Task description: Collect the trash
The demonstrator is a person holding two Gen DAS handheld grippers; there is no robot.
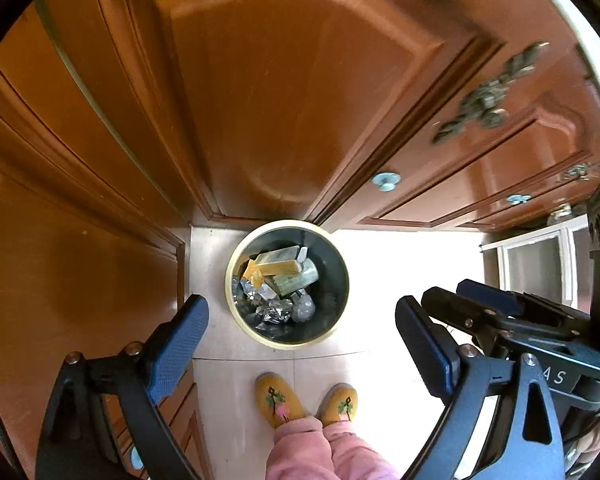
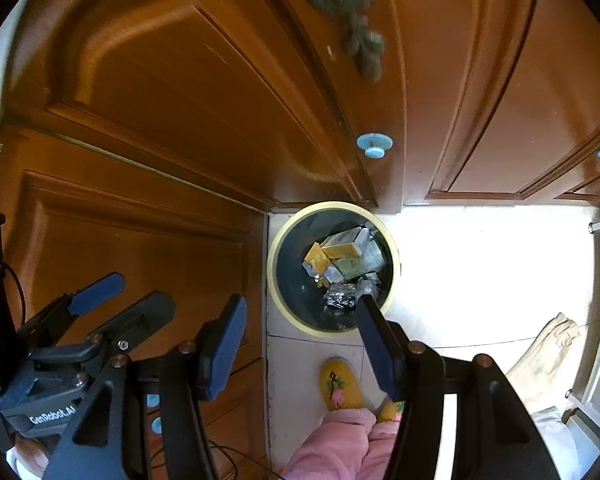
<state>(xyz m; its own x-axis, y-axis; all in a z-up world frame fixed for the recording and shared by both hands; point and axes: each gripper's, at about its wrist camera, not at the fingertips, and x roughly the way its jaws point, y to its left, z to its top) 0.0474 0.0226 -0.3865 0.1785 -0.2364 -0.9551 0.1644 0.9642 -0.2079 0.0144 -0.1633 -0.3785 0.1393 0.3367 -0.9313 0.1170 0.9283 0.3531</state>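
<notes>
A round dark trash bin with a cream rim (image 1: pixel 288 343) stands on the pale floor against the wooden cabinets. Inside lie yellow and pale cardboard boxes (image 1: pixel 278 266) and crumpled silver foil (image 1: pixel 274 312). My left gripper (image 1: pixel 300 346) hangs above the bin's near side, open wide and empty. My right gripper (image 1: pixel 468 298) is beside it on the right. In the right wrist view the bin (image 2: pixel 271 272) shows the same boxes (image 2: pixel 342 252) and foil (image 2: pixel 340 296). My right gripper (image 2: pixel 300 344) is open, with nothing between its blue pads. The left gripper (image 2: pixel 120 304) is at the far left.
Brown wooden cabinet doors (image 1: pixel 284 92) with light blue knobs (image 2: pixel 374 144) rise behind and left of the bin. A person's yellow slippers (image 1: pixel 278 400) and pink trouser legs (image 2: pixel 340 444) stand just in front of it. A tan bag (image 2: pixel 548 352) lies on the floor at right.
</notes>
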